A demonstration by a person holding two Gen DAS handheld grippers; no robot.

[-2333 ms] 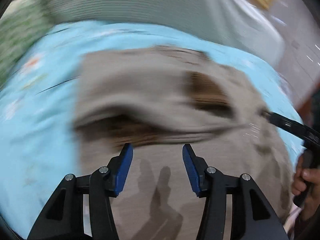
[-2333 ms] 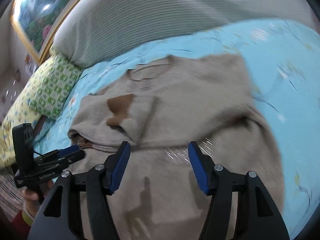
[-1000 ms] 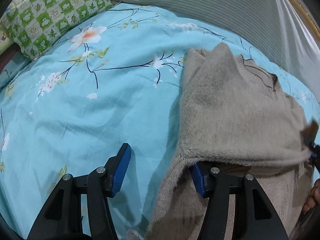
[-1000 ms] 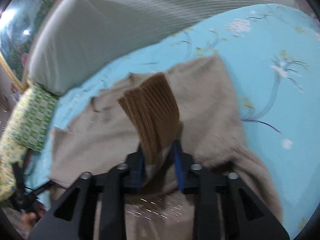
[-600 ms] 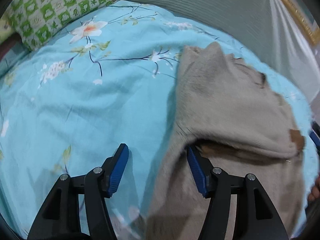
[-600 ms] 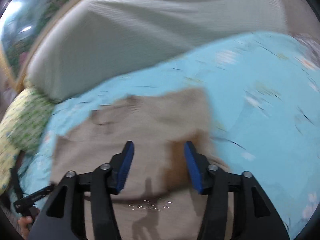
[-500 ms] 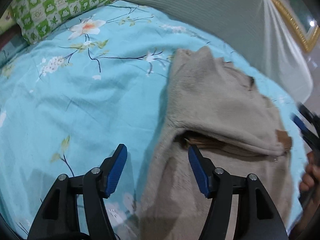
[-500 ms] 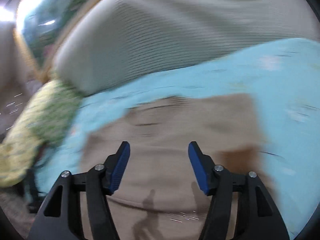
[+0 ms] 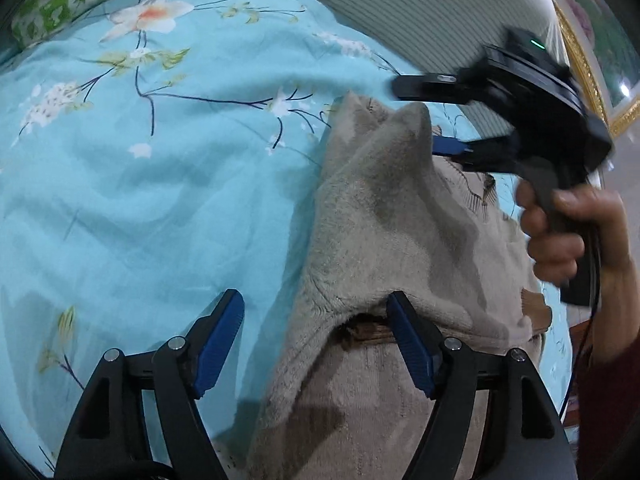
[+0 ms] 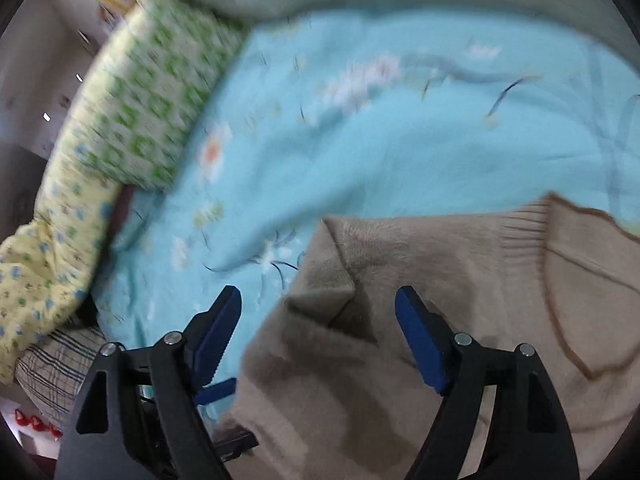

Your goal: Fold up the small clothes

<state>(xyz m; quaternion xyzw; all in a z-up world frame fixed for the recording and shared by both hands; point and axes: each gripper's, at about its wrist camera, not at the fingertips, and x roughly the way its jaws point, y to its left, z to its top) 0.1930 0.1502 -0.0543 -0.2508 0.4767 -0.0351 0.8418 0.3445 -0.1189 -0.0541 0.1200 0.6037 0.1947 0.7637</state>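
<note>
**Both tongs spread at the sweater's left edge**

The beige knit sweater lies on the bed's blue floral sheet, with a sleeve already folded across its body. The left tongs are spread wide and empty, straddling the sweater's left side edge low down, near the folded sleeve. The right tongs, also released and empty, hang over the shoulder corner on that same edge, farther up toward the collar. The edge's long axis runs between the two tongs, so each is nearest its own end; a lengthwise fold toward the sweater's right side looks likely next.
</note>
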